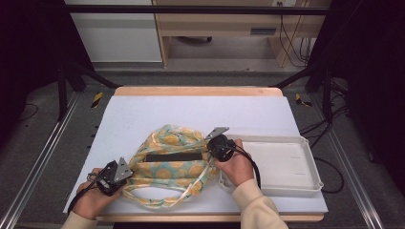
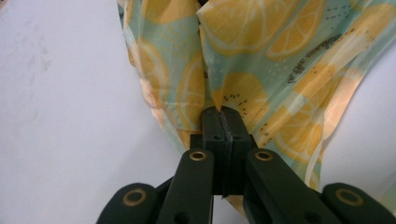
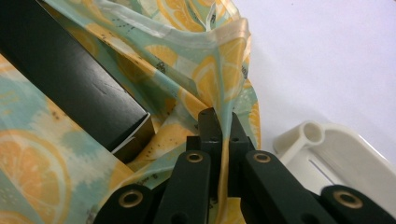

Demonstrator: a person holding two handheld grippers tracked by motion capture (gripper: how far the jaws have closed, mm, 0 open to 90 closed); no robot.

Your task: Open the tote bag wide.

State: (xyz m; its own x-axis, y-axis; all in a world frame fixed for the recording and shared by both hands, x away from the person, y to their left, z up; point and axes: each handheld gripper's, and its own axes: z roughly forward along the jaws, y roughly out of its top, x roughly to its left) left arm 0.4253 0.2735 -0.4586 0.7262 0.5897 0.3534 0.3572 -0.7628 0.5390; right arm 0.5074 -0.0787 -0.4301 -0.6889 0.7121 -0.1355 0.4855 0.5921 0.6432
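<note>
A lemon-print cloth bag (image 1: 169,160) lies on the white table mat, with a long black box (image 1: 173,157) lying in its open mouth. At the bag's near-left edge, my left gripper (image 1: 125,170) is shut on the fabric; the left gripper view has the lemon cloth (image 2: 243,56) pinched between the closed jaws of the left gripper (image 2: 223,112). My right gripper (image 1: 213,141) is shut on the bag's right rim. In the right gripper view the cloth edge (image 3: 224,93) runs between the jaws of the right gripper (image 3: 219,119), and the black box (image 3: 70,79) sits to the left.
A white plastic tray (image 1: 305,164) rests to the right of the bag, beside the right hand; its corner (image 3: 317,135) appears past the right jaws. The bag's pale handles (image 1: 157,195) loop toward the table's front edge. Bare mat (image 1: 191,107) stretches behind the bag.
</note>
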